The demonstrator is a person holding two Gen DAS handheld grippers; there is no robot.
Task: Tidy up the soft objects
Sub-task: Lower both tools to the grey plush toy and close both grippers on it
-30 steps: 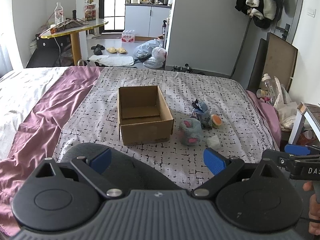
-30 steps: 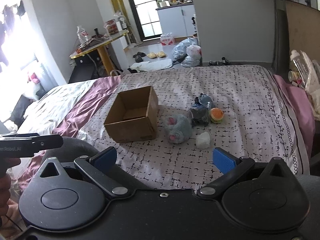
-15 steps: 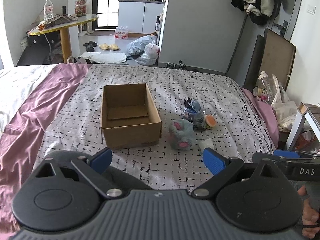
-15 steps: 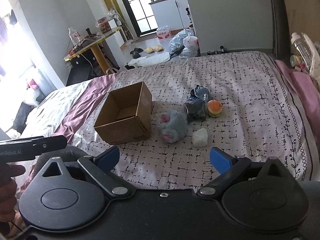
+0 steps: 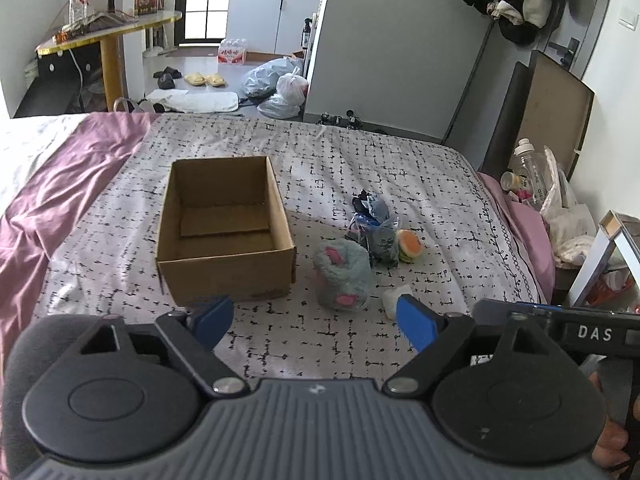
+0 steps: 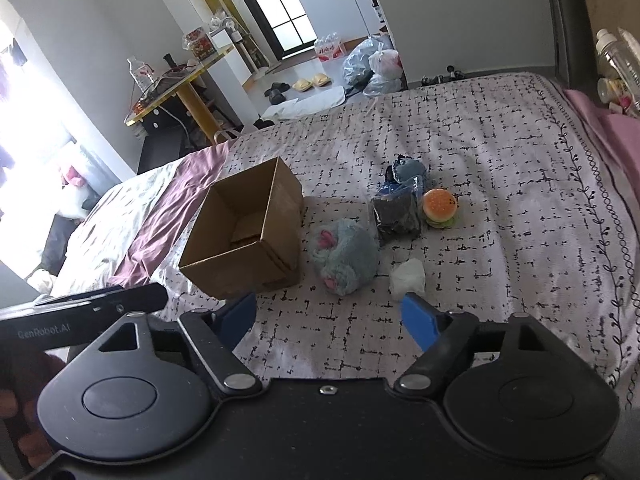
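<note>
While the cardboard box (image 5: 224,236) sits open and empty on the patterned bed cover (image 6: 500,184), we bring both tools in toward the small heap of toys just beside it. The left gripper (image 5: 312,322) and the right gripper (image 6: 328,318) each have their blue fingers apart with nothing between them, and both sets have just been closing partway.

Nearest the box lies the grey plush toy (image 6: 346,256) with pink patches. Behind it stand a dark wrapped bundle (image 6: 398,214) and a blue-grey soft toy (image 6: 408,168), with the burger squishy (image 6: 438,208) touching the bundle's side. A white soft lump (image 6: 408,276) lies apart, closest to us.

We judge all of these light and yielding, likely to squash rather than slip. The plush should take a pinch across its fat middle, where the pile gives the fingers purchase. The burger would best be held across its bun edges; the bundle's wrapping looks slick, so a grip around its waist seems safer.
</note>
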